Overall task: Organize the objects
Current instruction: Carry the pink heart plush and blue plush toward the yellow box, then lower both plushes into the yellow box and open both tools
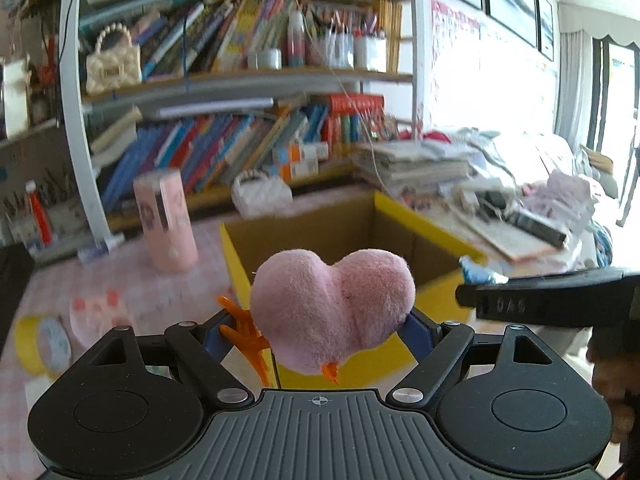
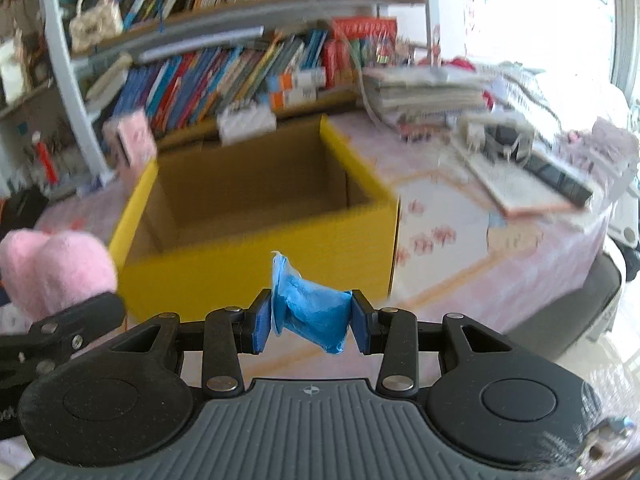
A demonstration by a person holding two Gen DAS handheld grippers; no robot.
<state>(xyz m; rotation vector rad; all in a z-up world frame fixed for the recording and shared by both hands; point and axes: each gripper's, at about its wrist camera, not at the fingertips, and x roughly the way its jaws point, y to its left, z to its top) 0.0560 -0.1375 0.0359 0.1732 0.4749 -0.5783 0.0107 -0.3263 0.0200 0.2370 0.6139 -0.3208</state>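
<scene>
Pink plush heart [image 1: 332, 312] sits clenched in the left claw [image 1: 320, 328]; right claw [image 2: 310, 324] pinches a blue packet [image 2: 312, 312] before the yellow box [image 2: 256, 256].

The pink plush heart [image 1: 332, 312] hides the left tongs' pads; the bookshelf [image 1: 224, 128] behind is motion-blurred.

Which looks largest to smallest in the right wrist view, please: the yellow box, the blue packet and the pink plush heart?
1. Yellow box, by far the largest.
2 and 3. Pink plush heart and blue packet look much alike. The heart is cut off by the frame edge and both sit close to the camera, so I would not rank them.
</scene>
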